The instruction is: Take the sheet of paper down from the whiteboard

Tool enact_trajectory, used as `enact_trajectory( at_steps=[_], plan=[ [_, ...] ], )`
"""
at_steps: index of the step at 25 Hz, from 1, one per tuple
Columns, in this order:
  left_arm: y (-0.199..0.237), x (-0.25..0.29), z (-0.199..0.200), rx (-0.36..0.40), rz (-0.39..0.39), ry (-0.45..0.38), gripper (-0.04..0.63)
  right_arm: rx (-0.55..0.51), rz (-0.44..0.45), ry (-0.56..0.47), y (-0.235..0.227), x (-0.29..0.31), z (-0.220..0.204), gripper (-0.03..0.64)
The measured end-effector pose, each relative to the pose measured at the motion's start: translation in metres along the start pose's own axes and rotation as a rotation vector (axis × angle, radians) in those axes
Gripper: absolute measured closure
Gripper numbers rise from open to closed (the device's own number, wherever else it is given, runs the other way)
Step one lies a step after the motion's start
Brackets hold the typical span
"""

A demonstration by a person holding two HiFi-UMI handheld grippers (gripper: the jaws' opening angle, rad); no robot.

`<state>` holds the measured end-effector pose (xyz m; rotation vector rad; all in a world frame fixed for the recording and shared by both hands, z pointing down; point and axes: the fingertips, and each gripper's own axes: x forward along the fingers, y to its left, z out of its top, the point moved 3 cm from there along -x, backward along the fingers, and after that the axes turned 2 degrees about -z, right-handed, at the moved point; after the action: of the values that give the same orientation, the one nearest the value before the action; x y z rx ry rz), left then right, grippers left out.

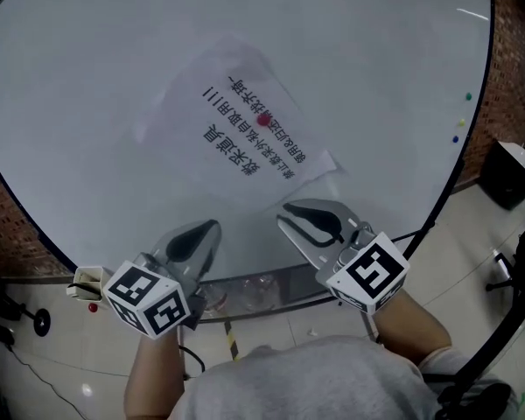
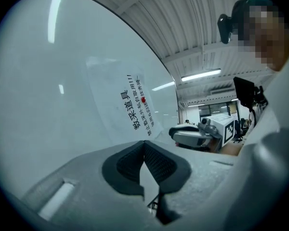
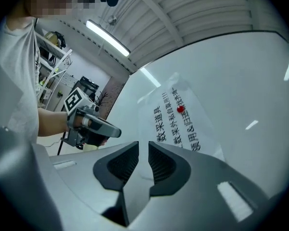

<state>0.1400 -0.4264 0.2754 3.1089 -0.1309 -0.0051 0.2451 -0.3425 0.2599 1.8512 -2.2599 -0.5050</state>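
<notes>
A white sheet of paper [image 1: 245,125] with black print hangs askew on the whiteboard [image 1: 79,77], pinned by a small red magnet [image 1: 262,121]. Both grippers are level in front of the board, below the sheet and apart from it. My left gripper [image 1: 212,227] is shut with nothing in it; in the left gripper view its pads [image 2: 143,147] meet below the sheet [image 2: 130,107]. My right gripper [image 1: 285,210] is near the sheet's lower right corner. In the right gripper view its jaws [image 3: 143,147] stand a narrow gap apart with nothing between them, the sheet [image 3: 178,121] ahead.
A tray ledge [image 1: 254,291] runs under the board's lower edge with small items on it. Small coloured magnets [image 1: 468,97] sit at the board's right edge. A black box [image 1: 510,173] stands on the floor at right, a small cup [image 1: 87,280] at the ledge's left end.
</notes>
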Motion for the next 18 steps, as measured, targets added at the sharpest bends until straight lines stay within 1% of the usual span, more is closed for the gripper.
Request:
enact_trajectory(
  at_steps=[2, 5, 8, 10, 12, 15, 18],
  plan=[
    [0.007, 0.001, 0.007, 0.009, 0.002, -0.011, 0.594, -0.062, -0.051, -0.049, -0.016, 0.008, 0.021, 0.554],
    [0.014, 0.002, 0.014, 0.028, 0.012, -0.02, 0.574, -0.148, -0.137, -0.116, -0.038, 0.018, 0.053, 0.542],
    [0.02, 0.004, 0.018, 0.036, 0.001, -0.01, 0.557, -0.298, -0.209, -0.084, -0.052, 0.036, 0.07, 0.491],
    [0.023, 0.006, 0.021, 0.047, -0.01, -0.003, 0.557, -0.386, -0.268, -0.054, -0.058, 0.047, 0.076, 0.491],
    [0.024, 0.007, 0.023, 0.056, -0.013, 0.002, 0.556, -0.447, -0.314, -0.036, -0.06, 0.056, 0.076, 0.493],
    [0.03, 0.009, 0.025, 0.052, -0.011, 0.003, 0.555, -0.498, -0.357, -0.05, -0.063, 0.066, 0.072, 0.509],
    [0.037, 0.01, 0.028, 0.045, -0.009, -0.003, 0.556, -0.487, -0.383, -0.06, -0.071, 0.071, 0.067, 0.522]
  ],
)
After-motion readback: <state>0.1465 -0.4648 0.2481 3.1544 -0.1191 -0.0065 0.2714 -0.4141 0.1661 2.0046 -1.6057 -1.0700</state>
